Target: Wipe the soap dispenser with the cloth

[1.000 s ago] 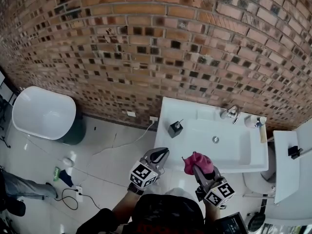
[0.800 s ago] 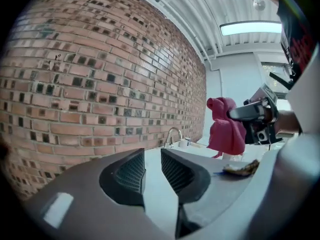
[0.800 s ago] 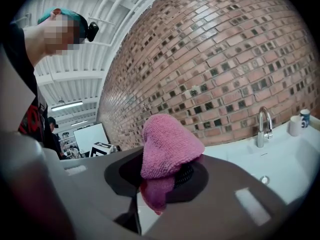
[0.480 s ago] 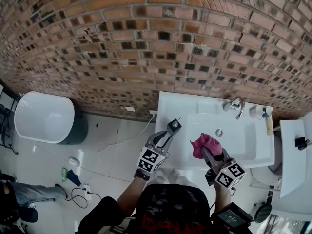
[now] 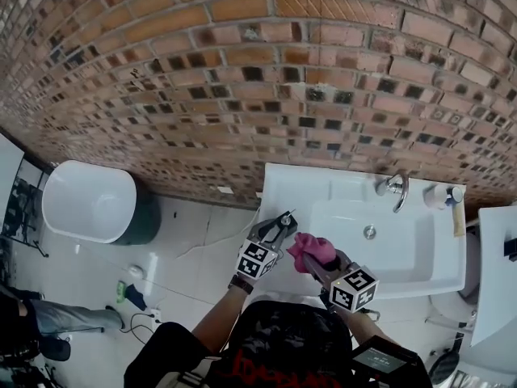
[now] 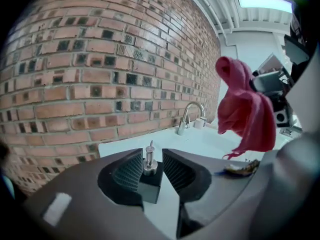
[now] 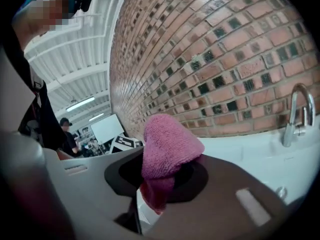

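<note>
A small dark square soap dispenser (image 6: 149, 176) with a silver pump stands on the white sink's left front corner (image 5: 284, 217). My left gripper (image 6: 151, 165) straddles it, one ribbed pad on each side. Its jaws have just been opening, and the pads sit close to the body without clearly pressing it. In the head view the left gripper (image 5: 277, 226) is at that corner. My right gripper (image 7: 167, 176) is shut on a pink cloth (image 7: 165, 149), bunched between its jaws. The cloth (image 5: 313, 250) hangs just right of the dispenser and fills the upper right of the left gripper view (image 6: 245, 109).
The white sink (image 5: 339, 186) stands against a brick wall, with a chrome tap (image 5: 394, 187) and a small white bottle (image 5: 444, 194) at the back right. A white round-lidded bin (image 5: 89, 200) stands on the tiled floor at the left. A person (image 7: 65, 129) stands far behind.
Both grippers moved forward to the sink's left front corner. The left jaws went from shut to open and now flank the dispenser. The cloth shifted left, close beside it.
</note>
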`<state>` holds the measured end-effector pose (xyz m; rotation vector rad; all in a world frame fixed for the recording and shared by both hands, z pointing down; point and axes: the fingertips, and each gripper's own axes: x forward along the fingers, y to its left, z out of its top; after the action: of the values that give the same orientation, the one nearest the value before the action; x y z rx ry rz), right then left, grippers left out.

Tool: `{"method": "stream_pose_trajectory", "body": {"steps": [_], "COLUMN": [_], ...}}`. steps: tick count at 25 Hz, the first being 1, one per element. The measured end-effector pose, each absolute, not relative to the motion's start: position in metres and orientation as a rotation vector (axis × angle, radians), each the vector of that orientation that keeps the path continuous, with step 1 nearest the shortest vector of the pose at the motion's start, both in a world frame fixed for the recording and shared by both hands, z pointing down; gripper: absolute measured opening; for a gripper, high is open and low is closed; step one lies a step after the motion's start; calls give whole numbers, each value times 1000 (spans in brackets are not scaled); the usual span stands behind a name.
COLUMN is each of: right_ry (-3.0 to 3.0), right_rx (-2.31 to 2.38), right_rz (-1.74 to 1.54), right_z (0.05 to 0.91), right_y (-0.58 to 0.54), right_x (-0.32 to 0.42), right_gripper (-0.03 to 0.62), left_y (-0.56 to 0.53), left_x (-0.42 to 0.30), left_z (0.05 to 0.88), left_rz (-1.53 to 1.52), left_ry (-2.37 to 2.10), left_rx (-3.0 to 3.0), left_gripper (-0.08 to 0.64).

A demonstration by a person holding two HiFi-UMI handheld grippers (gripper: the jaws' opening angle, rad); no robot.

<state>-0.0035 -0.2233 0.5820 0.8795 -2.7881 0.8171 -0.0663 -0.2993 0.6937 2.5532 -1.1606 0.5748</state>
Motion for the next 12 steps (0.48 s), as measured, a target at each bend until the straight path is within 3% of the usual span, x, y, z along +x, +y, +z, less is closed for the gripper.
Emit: {"method": "stream_pose_trajectory", "body": {"steps": [4,12], "right_ry": [-2842,-2821], "right_rx": [1056,1288], "right_rz": [947,998], "right_z": [579,571], "right_y": [-239,-268], "right_x": [19,72], "right_gripper": [83,83], "left_y": [-316,-338], "left_x": [-57,-49], "left_z": [720,757], "left_rz": [631,792], "left_ry": [-1198,-1110], "left_rx": [2520,2593], "left_gripper": [163,150]}}
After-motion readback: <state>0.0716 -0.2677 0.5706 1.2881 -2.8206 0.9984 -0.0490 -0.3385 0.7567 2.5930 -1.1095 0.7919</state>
